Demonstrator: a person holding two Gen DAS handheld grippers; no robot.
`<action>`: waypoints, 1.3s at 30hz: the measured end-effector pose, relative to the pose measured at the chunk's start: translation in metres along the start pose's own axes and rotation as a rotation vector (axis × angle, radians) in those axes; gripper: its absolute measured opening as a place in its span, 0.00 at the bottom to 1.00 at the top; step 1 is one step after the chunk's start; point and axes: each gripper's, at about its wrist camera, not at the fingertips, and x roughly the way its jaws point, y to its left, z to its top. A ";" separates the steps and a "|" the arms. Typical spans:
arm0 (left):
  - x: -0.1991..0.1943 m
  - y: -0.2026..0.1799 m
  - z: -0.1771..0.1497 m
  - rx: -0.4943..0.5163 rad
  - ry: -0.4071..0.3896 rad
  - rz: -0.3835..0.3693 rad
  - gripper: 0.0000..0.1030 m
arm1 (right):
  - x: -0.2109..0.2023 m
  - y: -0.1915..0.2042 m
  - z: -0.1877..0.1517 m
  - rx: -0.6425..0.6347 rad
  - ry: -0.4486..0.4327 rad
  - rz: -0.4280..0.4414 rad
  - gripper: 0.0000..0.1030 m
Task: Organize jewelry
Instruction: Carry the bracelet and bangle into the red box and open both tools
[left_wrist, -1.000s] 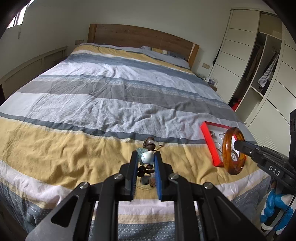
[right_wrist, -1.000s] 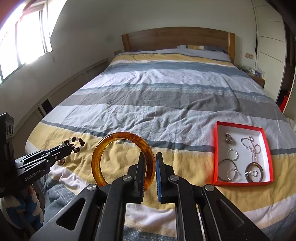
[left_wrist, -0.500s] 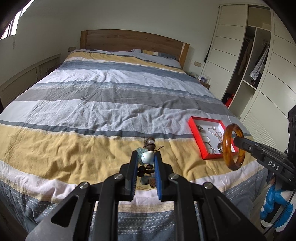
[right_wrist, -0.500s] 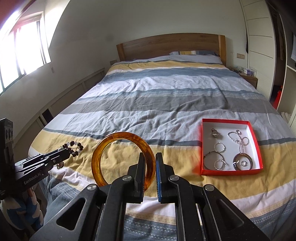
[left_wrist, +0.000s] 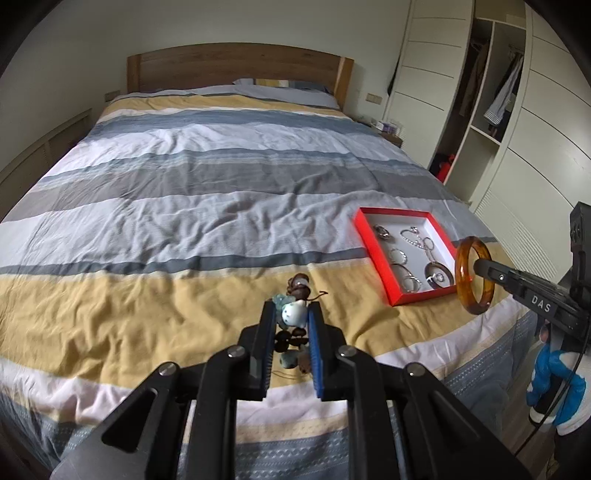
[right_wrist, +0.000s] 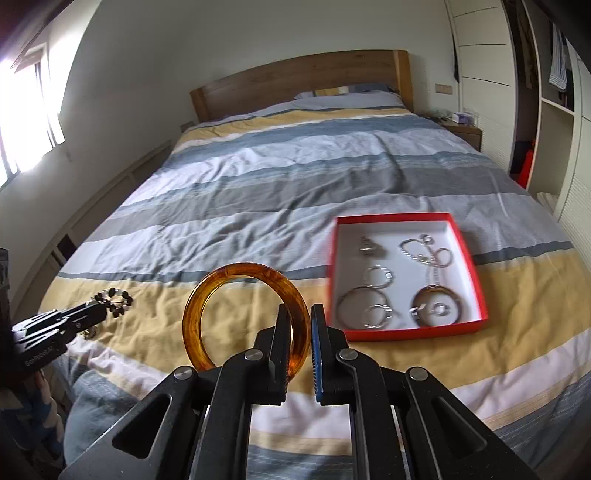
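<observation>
Where jaws pinch, amber bangle (right_wrist: 245, 314)

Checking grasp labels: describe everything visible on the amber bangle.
The amber bangle is a thick, closed, translucent orange-brown ring, glossy and mottled like resin. It stands on edge in the air above the bed's yellow stripe, clamped on its right side by the right gripper, left of the red tray. Nothing else touches it.

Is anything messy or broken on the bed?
Nothing looks broken or spilled. The red box sits flat on the blanket with silver rings inside. The left gripper holds a bead bracelet, and the right gripper holds an orange bangle.
</observation>
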 end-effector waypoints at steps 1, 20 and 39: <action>0.006 -0.005 0.004 0.008 0.005 -0.009 0.15 | 0.002 -0.011 0.003 0.003 0.003 -0.017 0.10; 0.156 -0.127 0.074 0.177 0.121 -0.209 0.15 | 0.101 -0.134 0.047 0.029 0.119 -0.176 0.10; 0.257 -0.169 0.058 0.234 0.259 -0.226 0.15 | 0.184 -0.165 0.036 0.009 0.249 -0.195 0.11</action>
